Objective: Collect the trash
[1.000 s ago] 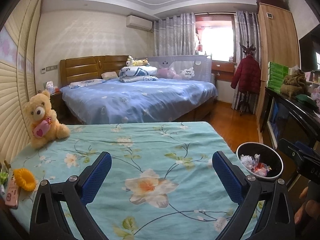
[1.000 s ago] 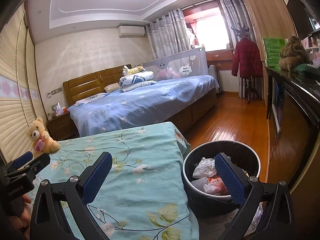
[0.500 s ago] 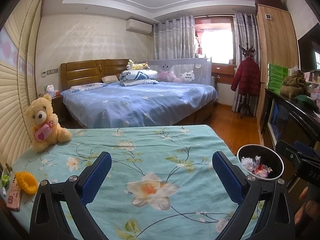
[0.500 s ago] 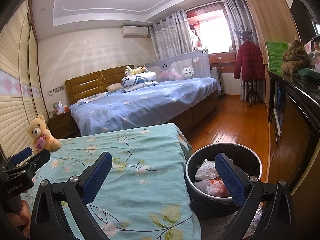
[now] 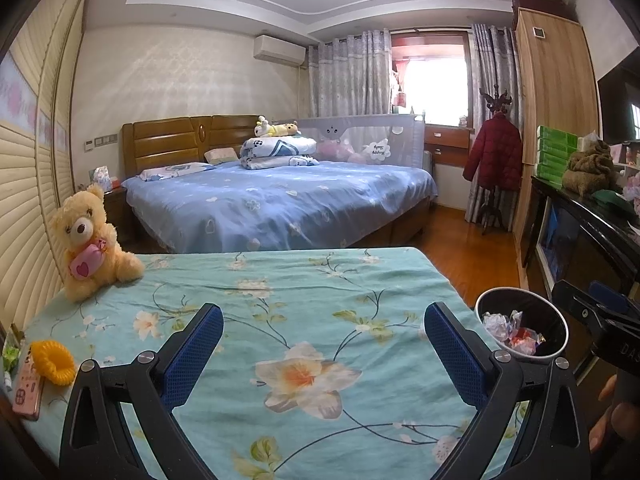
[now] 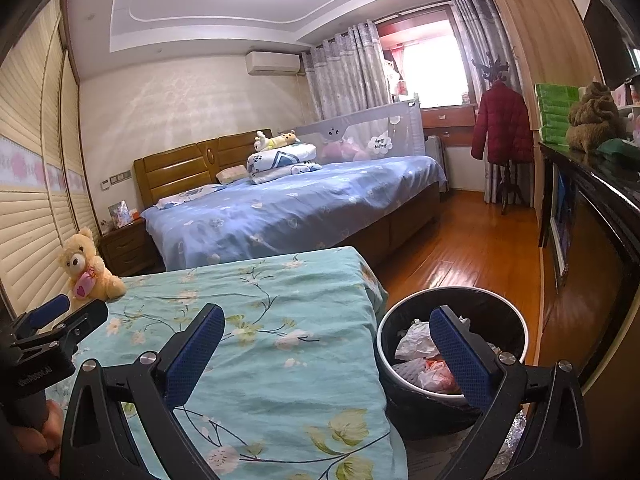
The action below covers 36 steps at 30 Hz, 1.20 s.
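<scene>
While both grippers hang spread and empty above the small bed, the scene reads from left to right like this:

Far left edge: a pink phone [image 5: 27, 386] and a yellow ruffled hair tie [image 5: 54, 362] lie touching at the corner of the small bed; a bit of green wrapper-like material [image 5: 10, 356] shows just behind them, too cut off to identify.
Left back: a tan plush teddy bear holding a pink heart [image 5: 90, 242] sits upright against the slatted wall.
Centre: a turquoise bedspread printed with white and yellow flowers [image 5: 280, 312] covers the small bed; no loose trash shows on its open surface.
Left gripper [image 5: 324, 354]: black frame, blue textured pads, jaws spread wide, holding nothing, poised over the large flower print.
Behind: a large bed with a blue quilt [image 5: 280, 200], well apart from the work area.
Right gripper [image 6: 328, 358]: same build, jaws wide apart and empty; its right finger overlaps the bin's mouth in the right wrist view.
Task's thing: a round black waste bin with a pale rim [image 6: 452, 364] stands on the wooden floor just beside the small bed's right edge, holding crumpled white paper and red-orange wrappers [image 6: 432, 374].
Step in hand: judged as a pause between pieces, or near the end, since the trash in view sits in the bin.
Next move: likely a check of the far left corner; if the green scrap is trash, the left gripper would need to close on it without catching the phone or hair tie.
</scene>
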{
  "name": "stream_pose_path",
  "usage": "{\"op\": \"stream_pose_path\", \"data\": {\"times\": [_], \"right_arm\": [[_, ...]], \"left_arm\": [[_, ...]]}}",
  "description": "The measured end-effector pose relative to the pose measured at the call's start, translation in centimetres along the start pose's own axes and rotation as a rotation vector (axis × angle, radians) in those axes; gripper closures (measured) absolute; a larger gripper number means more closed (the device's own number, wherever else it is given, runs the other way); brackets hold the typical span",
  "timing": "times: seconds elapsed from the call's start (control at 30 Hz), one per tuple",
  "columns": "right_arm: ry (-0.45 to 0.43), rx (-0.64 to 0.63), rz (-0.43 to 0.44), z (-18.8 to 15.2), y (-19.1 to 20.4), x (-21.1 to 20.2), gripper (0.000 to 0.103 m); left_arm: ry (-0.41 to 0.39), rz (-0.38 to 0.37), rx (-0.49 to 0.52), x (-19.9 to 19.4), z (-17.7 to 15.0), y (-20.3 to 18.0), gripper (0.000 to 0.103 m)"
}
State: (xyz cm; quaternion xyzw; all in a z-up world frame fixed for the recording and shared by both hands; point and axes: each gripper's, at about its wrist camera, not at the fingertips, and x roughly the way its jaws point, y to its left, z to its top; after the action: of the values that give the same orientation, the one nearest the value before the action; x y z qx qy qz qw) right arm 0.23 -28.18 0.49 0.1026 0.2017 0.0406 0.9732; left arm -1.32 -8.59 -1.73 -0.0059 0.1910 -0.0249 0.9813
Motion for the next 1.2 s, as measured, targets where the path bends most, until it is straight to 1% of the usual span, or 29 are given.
{"op": "stream_pose_path", "data": {"times": [1.2], "right_arm": [[0.007, -0.005, 0.018, -0.15, 0.29, -0.24, 0.0]], "left_arm": [[0.009, -0.013, 0.006, 0.49, 0.05, 0.6, 0.001]]}}
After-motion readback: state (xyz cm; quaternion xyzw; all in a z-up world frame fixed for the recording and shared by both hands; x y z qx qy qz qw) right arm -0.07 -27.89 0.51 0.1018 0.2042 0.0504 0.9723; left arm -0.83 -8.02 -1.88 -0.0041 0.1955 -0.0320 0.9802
